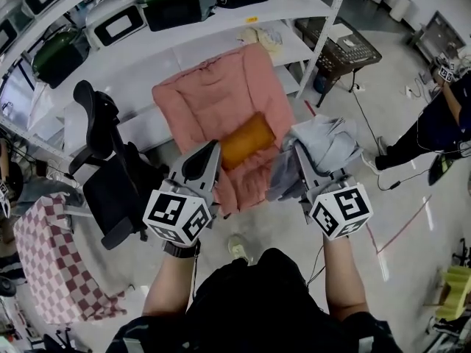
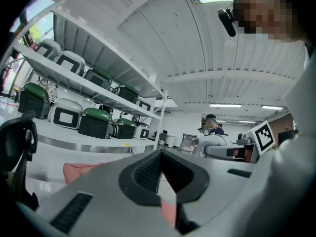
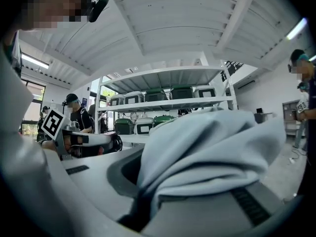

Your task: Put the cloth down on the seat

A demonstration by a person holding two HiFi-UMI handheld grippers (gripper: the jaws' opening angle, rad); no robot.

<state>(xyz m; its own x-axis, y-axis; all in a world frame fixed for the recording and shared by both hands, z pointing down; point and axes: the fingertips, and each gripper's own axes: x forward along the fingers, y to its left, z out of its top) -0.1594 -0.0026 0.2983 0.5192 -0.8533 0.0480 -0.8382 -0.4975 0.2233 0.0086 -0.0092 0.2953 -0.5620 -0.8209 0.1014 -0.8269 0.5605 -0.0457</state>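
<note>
Grey cloth, bunched over right gripper fingers, long axis indistinct

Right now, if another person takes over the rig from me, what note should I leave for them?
Left gripper: jaws together, nothing in them.
Right gripper: shut on the grey cloth, which is bunched up and off the floor.
Pink chair: straight ahead, with an orange cushion lying on its seat.
Done: the cloth is in the grip, close to the chair.
Left: bring the cloth over the seat, lower it, open the right jaws.
</note>
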